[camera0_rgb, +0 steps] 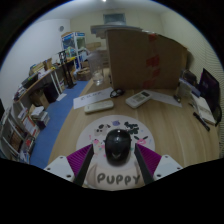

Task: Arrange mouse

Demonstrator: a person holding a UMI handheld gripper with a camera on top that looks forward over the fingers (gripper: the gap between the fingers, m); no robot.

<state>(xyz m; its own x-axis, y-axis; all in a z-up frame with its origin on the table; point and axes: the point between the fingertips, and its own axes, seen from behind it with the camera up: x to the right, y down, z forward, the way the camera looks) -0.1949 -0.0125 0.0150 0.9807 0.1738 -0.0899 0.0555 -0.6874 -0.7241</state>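
A black mouse [118,146] sits on a white mat printed "PUPPY" [118,178] at the near edge of a round wooden table [150,125]. My gripper [116,160] is open, with its purple-padded fingers [80,160] on either side of the mat. The mouse stands between the fingers with a gap at each side. The mat's near part hides the fingertips.
A white keyboard [100,105] and a white remote-like device [138,98] lie farther out on the table. A large cardboard box [145,60] stands beyond them. Cluttered shelves [25,110] line the left, and dark equipment [208,92] is at the right.
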